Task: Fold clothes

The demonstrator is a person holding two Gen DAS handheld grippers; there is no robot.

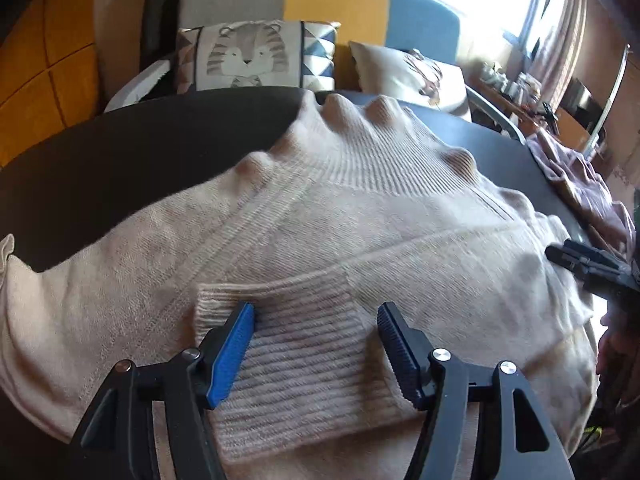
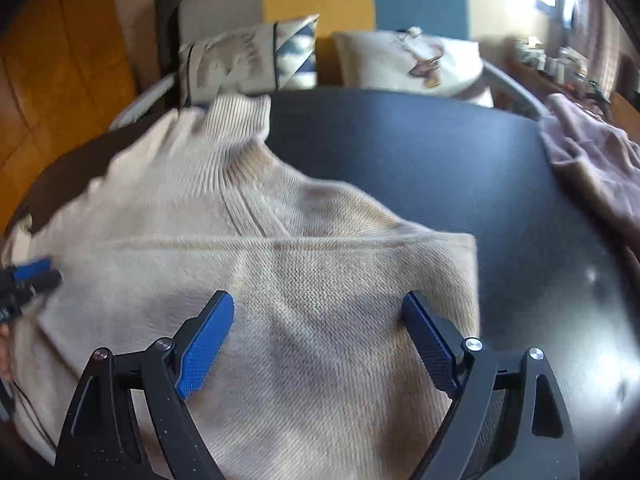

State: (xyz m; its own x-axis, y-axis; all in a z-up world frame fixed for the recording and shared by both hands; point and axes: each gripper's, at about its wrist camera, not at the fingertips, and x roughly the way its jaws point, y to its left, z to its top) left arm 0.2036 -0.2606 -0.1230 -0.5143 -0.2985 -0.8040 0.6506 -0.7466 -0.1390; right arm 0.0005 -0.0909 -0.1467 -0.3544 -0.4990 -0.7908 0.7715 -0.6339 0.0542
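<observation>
Left gripper (image 1: 316, 314): nearest the lens in the left wrist view, we are seeing its two fingers standing wide apart over the ribbed cuff, with the blue pads (image 1: 232, 354) pressing on nothing; the cuff is lying between them, unpinched.
Right gripper (image 2: 318, 304): nearest the lens in the right wrist view, we are seeing its fingers likewise spread wide and gripping nothing, hovering above the knit near the folded right edge; whether the tips are touching the cloth we cannot tell.
Table (image 2: 400, 152): we are looking at a dark, round-edged top, which is bearing both garments and is catching glare on its right side.
Sweater (image 1: 320, 208): we are finding this cream knit lying flat across the left and middle of the table, its ribbed neck (image 2: 236, 120) pointing toward the far edge and rippling into small humps there.
Sleeve: we are seeing it folded across the body of the sweater, making a straight seam line from side to side.
Cuff (image 1: 288, 352): we are noting that the ribbed end of the sleeve is resting on the sweater's front, just below the left gripper.
Second garment (image 2: 592, 160): we are seeing a mauve cloth lying crumpled at the table's right rim, well apart from the sweater.
Cushions: we are observing a tiger-print one (image 1: 248, 56) and a pale one (image 1: 408, 70) leaning on the sofa beyond the table.
</observation>
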